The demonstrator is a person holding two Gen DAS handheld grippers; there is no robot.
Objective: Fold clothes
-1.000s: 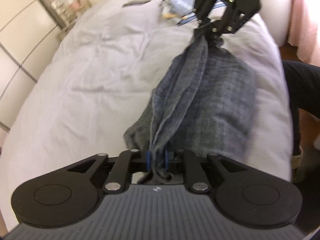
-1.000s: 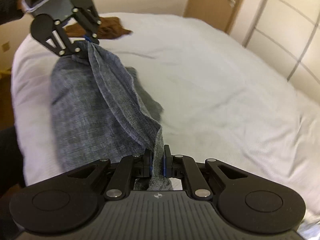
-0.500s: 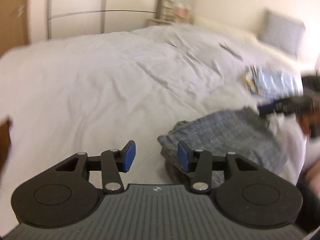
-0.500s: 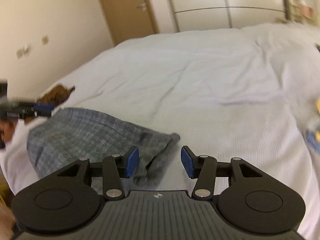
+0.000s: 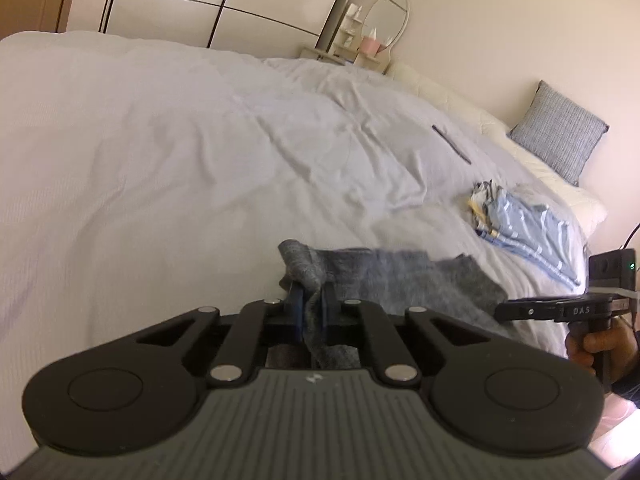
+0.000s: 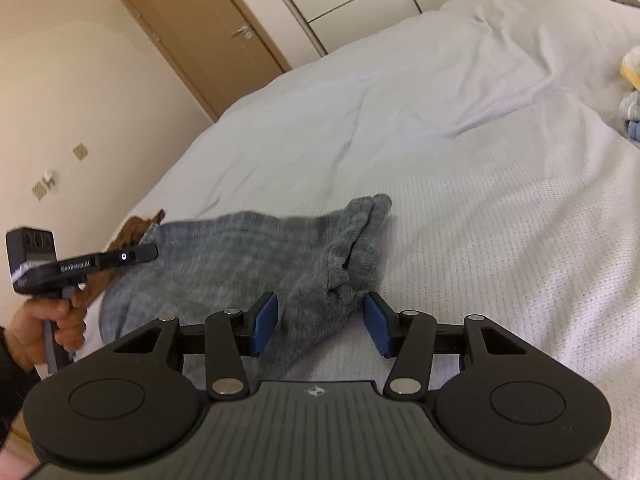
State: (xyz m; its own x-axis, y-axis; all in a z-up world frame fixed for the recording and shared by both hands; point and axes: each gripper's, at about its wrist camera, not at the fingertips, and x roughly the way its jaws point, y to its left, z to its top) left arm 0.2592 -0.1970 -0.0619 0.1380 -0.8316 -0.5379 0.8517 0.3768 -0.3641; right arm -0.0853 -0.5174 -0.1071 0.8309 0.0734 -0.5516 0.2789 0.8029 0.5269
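Gripped anew at the lower centre of the left wrist view: a bunched corner of the grey garment (image 5: 420,276), pinched between the blue pads (image 5: 297,308) of the left gripper (image 5: 312,306). Clenched tight there, with cloth trailing back through the jaws toward the camera. Half a second earlier, released and lying slack on the white duvet (image 5: 200,160) with both tools let go; a second earlier, held up stretched between the two. Now resting along the near edge of the bed, lower middle of both frames, roughly flat but rumpled at its ends.

Poised low in the right wrist view, the right gripper (image 6: 320,320): spread wide, jaws astride the crumpled end of the cloth, nothing grasped yet. Likely the start of a fresh fold, judging by one end retaken and the other about to be.

Held level and low over the bedding, both tools, facing one another across the garment. Wrapped round the right gripper's handle at the right edge of the left view, a hand (image 5: 596,344); at the left edge of the right view, the other hand (image 6: 44,320) on its own handle.

Set aside at the right of the left view, a striped blue garment (image 5: 520,220); behind the left tool in the right view, a brown garment (image 6: 136,232).
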